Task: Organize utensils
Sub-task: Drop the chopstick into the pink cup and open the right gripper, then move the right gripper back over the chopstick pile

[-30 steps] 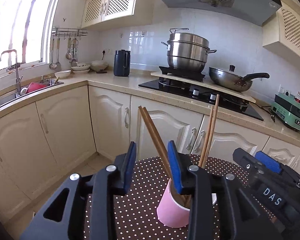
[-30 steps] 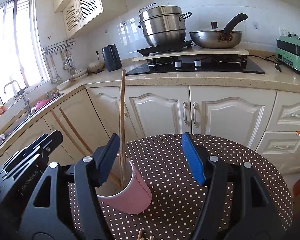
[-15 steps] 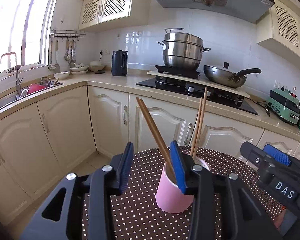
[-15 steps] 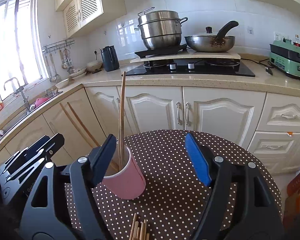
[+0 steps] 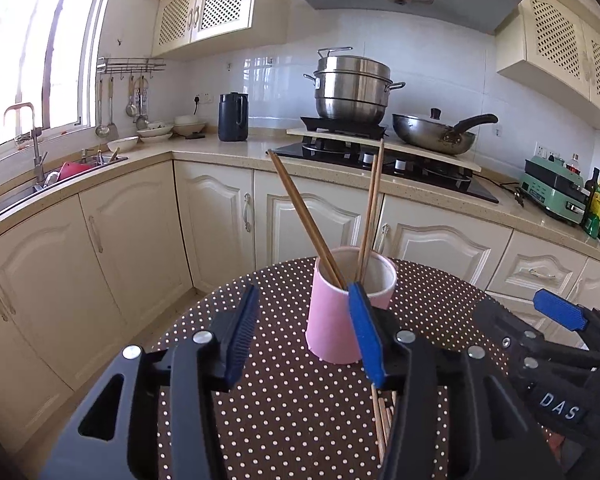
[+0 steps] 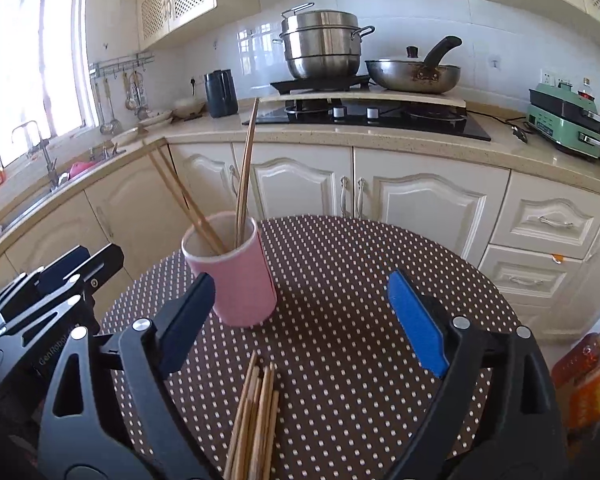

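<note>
Both grippers backed off from pink cup (image 5: 350,300) holding four chopsticks on dotted table (image 6: 360,280), left gripper (image 5: 304,332) and right gripper (image 6: 300,320) opening, empty; only right view shows loose chopstick pile (image 6: 256,412) fully.

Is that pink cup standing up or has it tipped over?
Upright: the pink cup sits on the dotted table, mouth up, chopsticks leaning inside.

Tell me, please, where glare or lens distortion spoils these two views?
Left wrist view: the window is blown out white, and the counter edge bows from fisheye. Right wrist view: the window glares too, cabinet doors curve, yet the pink cup stays sharp.
</note>
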Motion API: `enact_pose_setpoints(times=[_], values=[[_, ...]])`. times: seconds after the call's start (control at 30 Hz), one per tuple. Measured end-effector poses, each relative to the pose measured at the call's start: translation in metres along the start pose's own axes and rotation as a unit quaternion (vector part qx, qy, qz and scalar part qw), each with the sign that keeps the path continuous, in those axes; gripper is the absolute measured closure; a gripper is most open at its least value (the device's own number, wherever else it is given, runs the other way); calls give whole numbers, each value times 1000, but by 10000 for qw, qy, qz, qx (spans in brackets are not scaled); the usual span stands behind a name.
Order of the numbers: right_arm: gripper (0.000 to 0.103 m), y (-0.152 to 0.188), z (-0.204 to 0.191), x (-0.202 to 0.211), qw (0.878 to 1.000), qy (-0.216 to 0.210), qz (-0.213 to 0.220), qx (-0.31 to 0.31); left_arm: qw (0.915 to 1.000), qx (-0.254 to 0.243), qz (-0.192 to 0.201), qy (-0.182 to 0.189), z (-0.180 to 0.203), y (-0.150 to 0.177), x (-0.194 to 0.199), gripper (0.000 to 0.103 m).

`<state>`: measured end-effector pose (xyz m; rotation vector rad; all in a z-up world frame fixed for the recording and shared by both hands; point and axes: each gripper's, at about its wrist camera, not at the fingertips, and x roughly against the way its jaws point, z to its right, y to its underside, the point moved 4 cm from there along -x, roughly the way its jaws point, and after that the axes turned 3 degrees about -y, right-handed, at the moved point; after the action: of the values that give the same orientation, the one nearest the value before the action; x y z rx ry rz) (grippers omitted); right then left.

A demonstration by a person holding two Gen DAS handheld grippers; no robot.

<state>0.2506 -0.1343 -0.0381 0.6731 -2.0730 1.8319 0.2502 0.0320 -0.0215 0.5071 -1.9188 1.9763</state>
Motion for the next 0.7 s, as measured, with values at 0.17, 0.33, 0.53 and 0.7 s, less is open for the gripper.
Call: enact_pose_setpoints(times=[0.17,0.33,0.53,0.7], values=[[16,26,3,1,9996,106,-275,16,9997,-47,-236,52,8,27,6,54],[16,50,11,7,9987,203,-465,-18,9985,-121,-527,103,12,60,9,49],[15,81,17,8,9966,236,-789,-58,9935,-121,-1127,68,6,104,2,48],[15,102,18,0,9926,273,-1180,-13,9894,-79,-1445,-85,-3,129,-3,47]])
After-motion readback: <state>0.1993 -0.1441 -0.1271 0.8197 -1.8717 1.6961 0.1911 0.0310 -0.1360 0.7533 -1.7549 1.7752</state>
